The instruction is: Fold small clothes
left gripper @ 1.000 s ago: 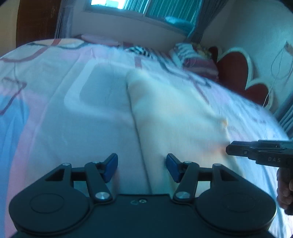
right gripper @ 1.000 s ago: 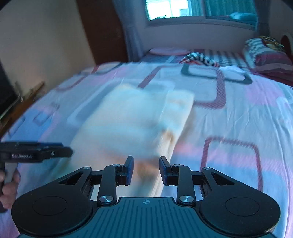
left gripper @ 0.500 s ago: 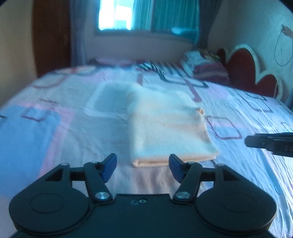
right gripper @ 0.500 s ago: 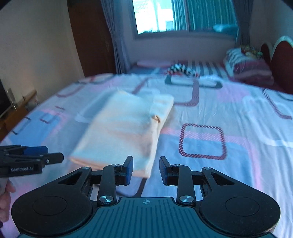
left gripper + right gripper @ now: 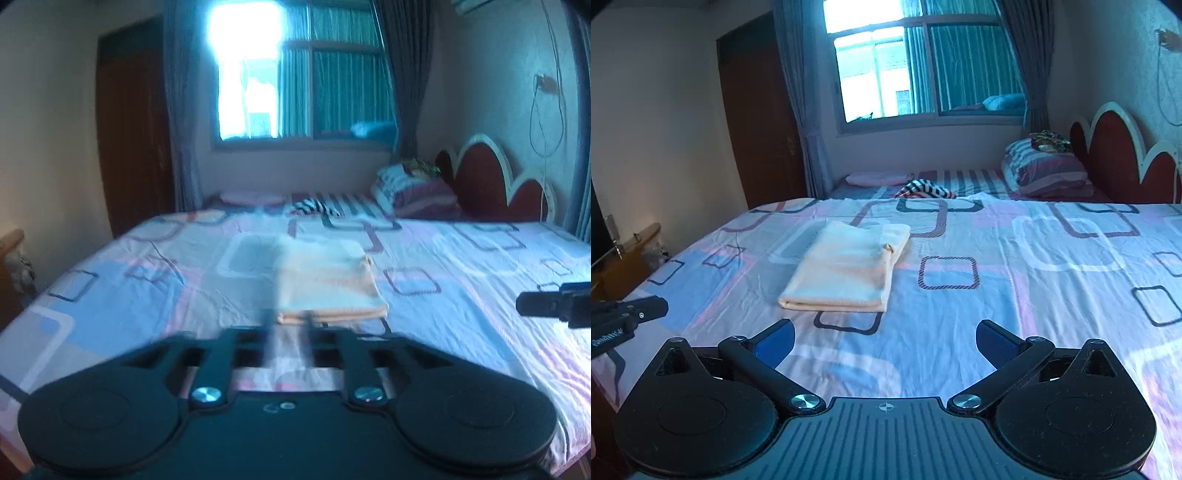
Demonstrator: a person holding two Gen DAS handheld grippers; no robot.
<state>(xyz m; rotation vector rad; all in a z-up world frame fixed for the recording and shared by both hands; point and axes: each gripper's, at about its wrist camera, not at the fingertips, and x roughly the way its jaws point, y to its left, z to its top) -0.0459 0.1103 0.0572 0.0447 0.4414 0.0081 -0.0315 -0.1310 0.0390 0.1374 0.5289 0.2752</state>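
A pale peach garment [image 5: 849, 264] lies folded into a flat rectangle on the patterned bedsheet [image 5: 1015, 295]; it also shows in the left wrist view [image 5: 327, 282]. My right gripper [image 5: 884, 339] is open wide and empty, held back from the garment's near edge. My left gripper [image 5: 290, 332] is blurred by motion, its jaws smeared and close together, holding nothing I can see. Each gripper shows at the edge of the other's view: the right [image 5: 554, 304] and the left [image 5: 624, 315].
Striped pillows [image 5: 1045, 171] and a striped cloth [image 5: 927, 188] lie at the far end of the bed. A red headboard [image 5: 1123, 155] stands at the right. A window [image 5: 923, 62], a brown door [image 5: 757, 118] and a wooden stand [image 5: 624, 258] lie beyond.
Both grippers have pulled back and up from the folded garment, which now lies farther off. The right gripper's jaws have opened wide. The left gripper's jaws are moving and blurred.
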